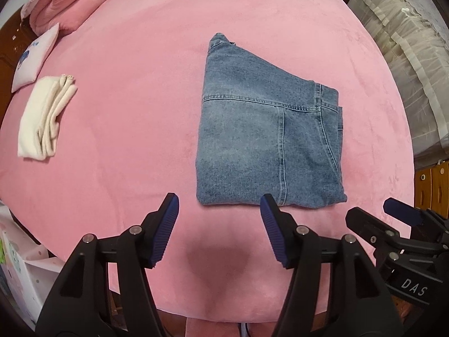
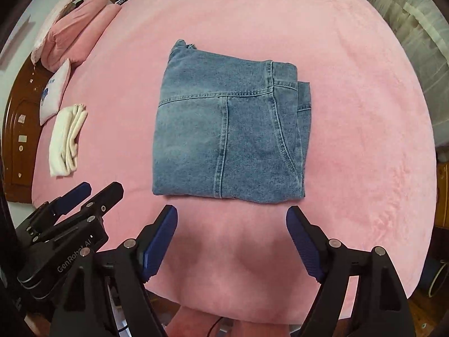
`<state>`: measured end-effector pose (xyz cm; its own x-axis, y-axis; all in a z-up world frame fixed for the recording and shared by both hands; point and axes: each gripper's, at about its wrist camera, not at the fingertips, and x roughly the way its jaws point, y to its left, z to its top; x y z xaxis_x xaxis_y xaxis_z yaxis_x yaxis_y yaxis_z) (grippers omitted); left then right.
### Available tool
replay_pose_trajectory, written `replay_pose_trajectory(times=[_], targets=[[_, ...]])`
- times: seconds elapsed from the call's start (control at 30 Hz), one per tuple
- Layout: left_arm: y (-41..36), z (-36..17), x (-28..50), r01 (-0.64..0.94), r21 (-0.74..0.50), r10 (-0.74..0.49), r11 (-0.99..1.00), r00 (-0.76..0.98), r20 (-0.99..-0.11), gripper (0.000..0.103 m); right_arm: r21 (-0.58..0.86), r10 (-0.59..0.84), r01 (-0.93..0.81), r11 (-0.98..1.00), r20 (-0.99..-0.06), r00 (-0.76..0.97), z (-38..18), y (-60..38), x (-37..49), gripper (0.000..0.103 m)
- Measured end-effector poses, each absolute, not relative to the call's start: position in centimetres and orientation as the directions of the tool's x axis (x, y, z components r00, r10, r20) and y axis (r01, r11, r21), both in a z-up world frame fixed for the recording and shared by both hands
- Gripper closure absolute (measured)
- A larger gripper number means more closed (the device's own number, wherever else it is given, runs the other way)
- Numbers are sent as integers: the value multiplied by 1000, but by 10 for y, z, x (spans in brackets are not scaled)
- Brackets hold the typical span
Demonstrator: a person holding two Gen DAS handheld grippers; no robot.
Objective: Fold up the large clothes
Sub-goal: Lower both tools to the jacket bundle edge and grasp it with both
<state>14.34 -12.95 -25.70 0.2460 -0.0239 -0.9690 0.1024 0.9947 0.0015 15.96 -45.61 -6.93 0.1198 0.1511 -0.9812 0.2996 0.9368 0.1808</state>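
Note:
Blue denim jeans (image 1: 269, 137) lie folded into a compact rectangle on the pink bedspread (image 1: 134, 112). My left gripper (image 1: 219, 213) hangs above the bed just in front of the jeans' near edge, jaws open with nothing between them. In the right wrist view the same folded jeans (image 2: 230, 132) sit in the middle, and my right gripper (image 2: 233, 224) hovers in front of their near edge, jaws wide open and empty. Each gripper shows in the other's view: the right gripper (image 1: 393, 224) at the lower right, the left gripper (image 2: 81, 196) at the lower left.
A folded cream garment (image 1: 45, 118) lies at the left of the bed, beside a small white cushion (image 1: 36, 56) and pink pillows (image 1: 73, 2). A wooden headboard (image 2: 19, 129) borders the left. Pale curtains (image 1: 407, 42) hang at the right.

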Motion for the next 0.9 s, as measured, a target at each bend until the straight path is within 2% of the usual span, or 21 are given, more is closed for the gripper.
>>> replay_pose_trajectory(times=[0.23, 0.47, 0.77, 0.9], targets=[[-124, -259, 150, 59, -24, -38, 998, 236, -971, 46, 196, 169, 297, 935, -979, 114, -75, -462, 157, 21], [-129, -278, 163, 54, -19, -30, 998, 204, -979, 46, 216, 192, 312, 925, -976, 104, -87, -476, 157, 14], [-125, -337, 192, 24, 7, 4, 1000, 136, -991, 46, 295, 305, 443, 847, -951, 49, -161, -538, 161, 10], [-114, -368, 210, 12, -33, -34, 999, 115, -993, 46, 376, 362, 458, 805, -924, 123, -189, -569, 156, 6]])
